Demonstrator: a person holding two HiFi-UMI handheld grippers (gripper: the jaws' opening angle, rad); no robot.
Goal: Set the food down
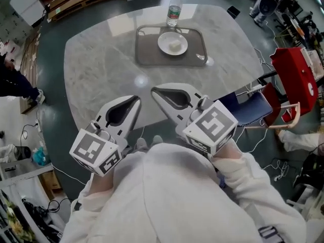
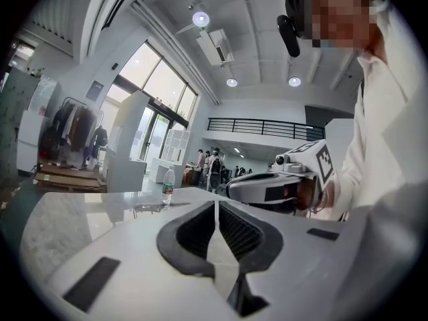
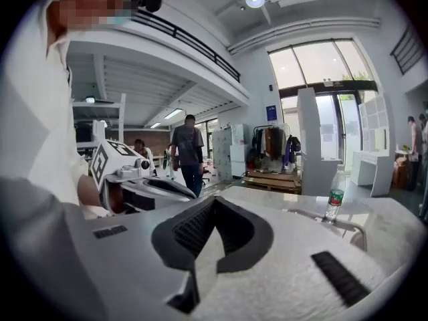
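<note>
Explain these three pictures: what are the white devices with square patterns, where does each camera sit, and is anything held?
A person holds a tool in each hand: the left hand-held gripper and the right hand-held gripper; the patterned cubes belong to them. One picture comes from a head camera looking down; the others from cameras riding on each tool. Both have jaws together, holding nothing. On the marble table sits a tray with a plate of pale food, and a water bottle just beyond it.
</note>
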